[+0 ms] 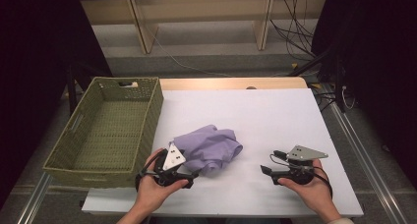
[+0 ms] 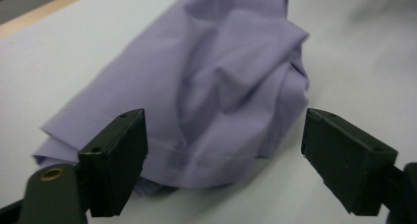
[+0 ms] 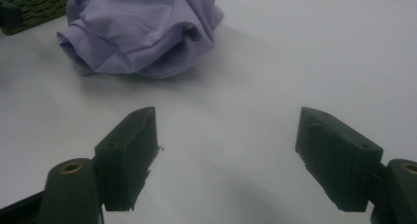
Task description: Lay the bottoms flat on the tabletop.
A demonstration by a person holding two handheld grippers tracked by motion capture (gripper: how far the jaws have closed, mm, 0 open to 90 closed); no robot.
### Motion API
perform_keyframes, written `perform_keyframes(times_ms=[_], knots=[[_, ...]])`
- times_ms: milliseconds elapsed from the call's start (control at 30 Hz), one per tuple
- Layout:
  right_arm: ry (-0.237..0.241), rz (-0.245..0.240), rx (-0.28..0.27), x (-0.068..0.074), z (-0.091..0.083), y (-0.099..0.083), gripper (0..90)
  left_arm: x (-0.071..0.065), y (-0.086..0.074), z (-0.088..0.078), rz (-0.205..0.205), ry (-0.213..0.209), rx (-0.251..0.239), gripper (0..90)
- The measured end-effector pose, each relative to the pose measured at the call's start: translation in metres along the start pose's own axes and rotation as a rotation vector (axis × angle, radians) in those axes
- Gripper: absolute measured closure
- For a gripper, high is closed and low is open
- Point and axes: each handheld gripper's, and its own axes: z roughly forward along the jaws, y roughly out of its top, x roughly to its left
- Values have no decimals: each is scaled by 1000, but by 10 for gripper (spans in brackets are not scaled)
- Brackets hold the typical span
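A crumpled lilac cloth (image 1: pixel 211 148) lies on the white tabletop (image 1: pixel 275 116), a little left of the middle and near the front. My left gripper (image 1: pixel 195 174) lies low at the cloth's near-left edge and points into it. In the left gripper view the cloth (image 2: pixel 221 86) bulges between the wide-apart jaws of that gripper (image 2: pixel 223 160); its hem runs past the left jaw, and the pads do not press on it. My right gripper (image 1: pixel 266 170) rests to the right of the cloth, open, with bare table between its jaws (image 3: pixel 226 155). The cloth (image 3: pixel 137 32) lies farther off in that view.
A green woven basket (image 1: pixel 152 116) stands at the left of the table, and its inside looks bare. A strip of its wall (image 3: pixel 34 3) appears behind the cloth in the right gripper view. Wooden shelf legs and cables lie beyond the table's far edge.
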Motion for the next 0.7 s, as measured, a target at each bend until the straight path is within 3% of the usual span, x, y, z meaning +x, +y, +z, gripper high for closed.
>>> perform_keyframes(times_ms=[133,300,367,500,700], knots=[[16,-21,9,7,7,5,252,-14,6,4,61,-40,27,271],[36,-32,3,15,16,12,254,-28,7,21,106,-58,111,215],[40,-43,5,18,22,16,259,-30,8,30,122,-48,132,193],[41,-47,24,22,36,24,273,-31,9,51,112,-27,177,221],[29,-34,40,22,60,37,329,-27,15,63,117,36,206,440]])
